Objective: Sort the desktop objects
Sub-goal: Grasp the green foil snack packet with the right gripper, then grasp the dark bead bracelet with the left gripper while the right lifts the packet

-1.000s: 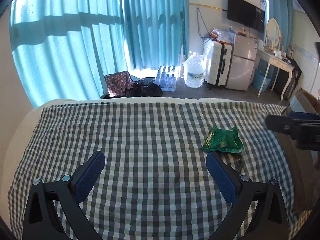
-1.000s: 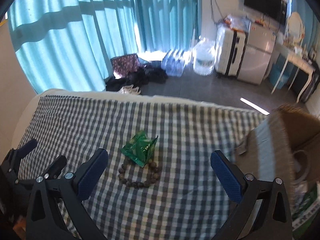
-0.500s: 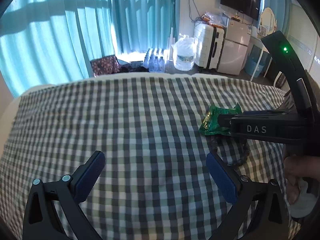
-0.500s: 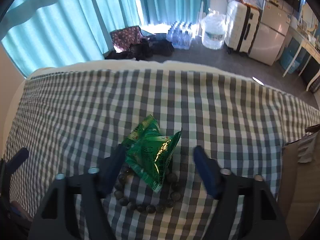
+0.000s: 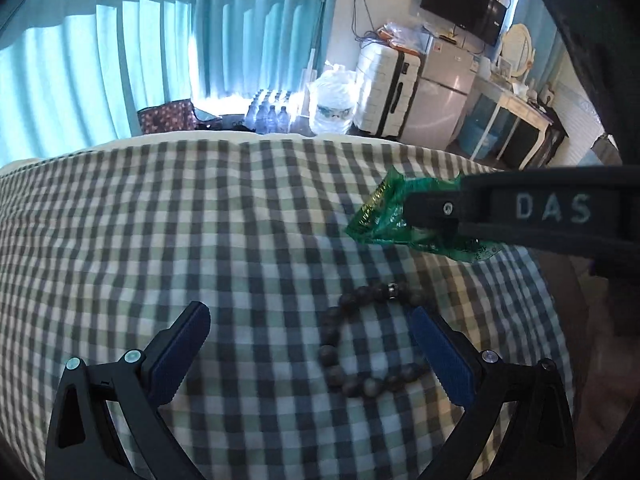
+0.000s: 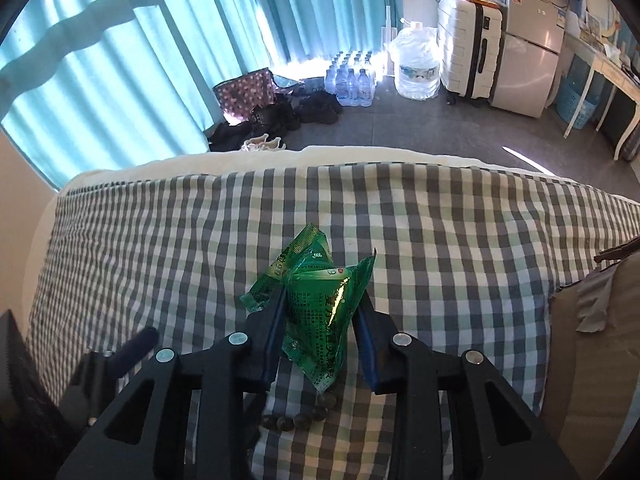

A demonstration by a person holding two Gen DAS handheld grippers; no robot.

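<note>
The right gripper (image 6: 322, 316) has its two blue-padded fingers closed in on the crinkled green foil sachets (image 6: 320, 308), which look to be two or three packets bunched together, and the left wrist view shows the bundle (image 5: 384, 216) lifted clear of the grey-and-white checked cloth (image 6: 420, 240). Directly below the sachets, on the cloth, lies the dark brown beaded bracelet (image 5: 368, 348), a loop of round beads. The left gripper (image 5: 304, 356) hangs low over the cloth with its fingers spread wide and nothing between them; the right-hand pad (image 5: 440, 356) sits just beside the bracelet, overlapping its near edge in the view. The main risk, as I judge it, is in the grip itself: slick foil pinched at one end can slide, and a loosely caught packet at the left of the bundle could drop back onto the bracelet. To the right of the sachets a brown cardboard box (image 6: 592, 340) shows at the cloth's edge; if that is the destination, a quick swing could shake a packet loose short of it. The left gripper, closing from here, could also nudge the bracelet sideways rather than straddle it.
</note>
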